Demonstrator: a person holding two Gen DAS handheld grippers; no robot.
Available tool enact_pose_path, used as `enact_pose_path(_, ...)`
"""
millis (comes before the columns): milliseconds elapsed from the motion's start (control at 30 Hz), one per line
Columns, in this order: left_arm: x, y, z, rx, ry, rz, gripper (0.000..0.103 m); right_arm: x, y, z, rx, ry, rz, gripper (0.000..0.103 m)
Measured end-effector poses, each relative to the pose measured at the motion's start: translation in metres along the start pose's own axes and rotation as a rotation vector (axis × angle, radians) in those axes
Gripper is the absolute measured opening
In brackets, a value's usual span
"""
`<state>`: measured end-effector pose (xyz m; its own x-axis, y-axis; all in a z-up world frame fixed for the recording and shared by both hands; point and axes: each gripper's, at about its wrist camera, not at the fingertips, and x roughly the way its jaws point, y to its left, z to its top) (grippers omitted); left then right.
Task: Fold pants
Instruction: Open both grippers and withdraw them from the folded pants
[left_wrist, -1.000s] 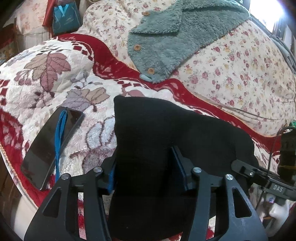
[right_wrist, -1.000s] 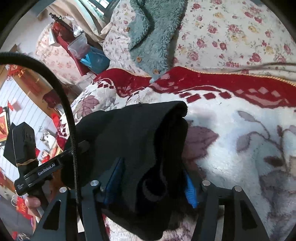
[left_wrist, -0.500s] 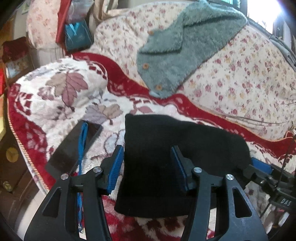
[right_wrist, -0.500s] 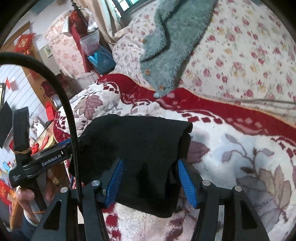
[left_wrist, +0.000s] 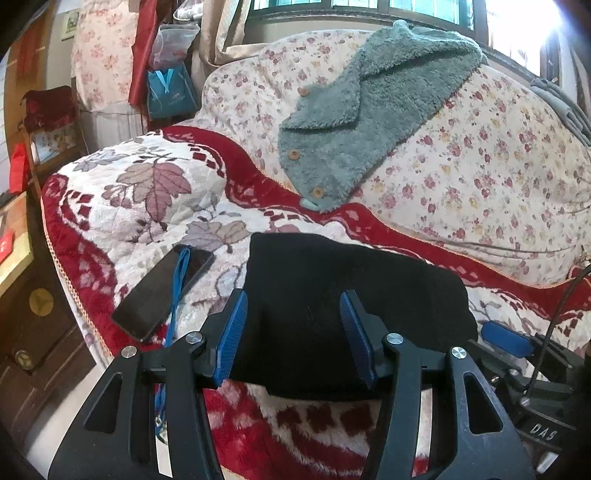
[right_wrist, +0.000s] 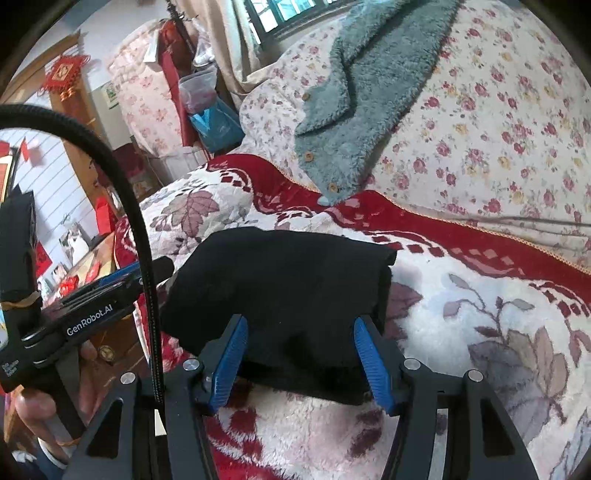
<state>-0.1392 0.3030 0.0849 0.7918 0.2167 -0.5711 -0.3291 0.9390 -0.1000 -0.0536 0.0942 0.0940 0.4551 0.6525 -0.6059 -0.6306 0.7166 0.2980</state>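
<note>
The black pants (left_wrist: 351, 291) lie folded into a compact rectangle on the red and white leaf-patterned blanket (left_wrist: 147, 199). My left gripper (left_wrist: 295, 332) is open and empty, just above the near edge of the pants, its blue pads (left_wrist: 231, 332) spread wide. In the right wrist view the same folded pants (right_wrist: 288, 288) lie flat, and my right gripper (right_wrist: 303, 354) is open and empty over their near edge. The left gripper body (right_wrist: 85, 317) shows at the left of that view.
A black phone with a blue strap (left_wrist: 162, 291) lies left of the pants near the blanket's edge. A teal fleece garment (left_wrist: 354, 122) drapes over the floral sofa back (left_wrist: 480, 177). Dark wooden furniture (left_wrist: 22, 314) stands at the left.
Both grippers have opened and let go of the pants, then pulled back and up. The pants now rest folded on the blanket.
</note>
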Motion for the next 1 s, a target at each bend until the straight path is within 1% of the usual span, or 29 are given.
enact_pose_path(300, -0.010, -0.001, -0.013, -0.006, 0.014, 0.029, 0.052, -0.004, 0.016, -0.009, -0.045, 0.007, 0.006, 0.058)
enact_pose_path(667, -0.018, -0.005, -0.020, 0.011, 0.023, 0.042, 0.052, -0.003, 0.016, -0.016, -0.036, 0.024, 0.016, 0.058)
enact_pose_path(1000, -0.019, -0.008, -0.023, 0.005, 0.029, 0.056, 0.052, 0.001, 0.019, -0.017, -0.032, 0.036, 0.024, 0.058)
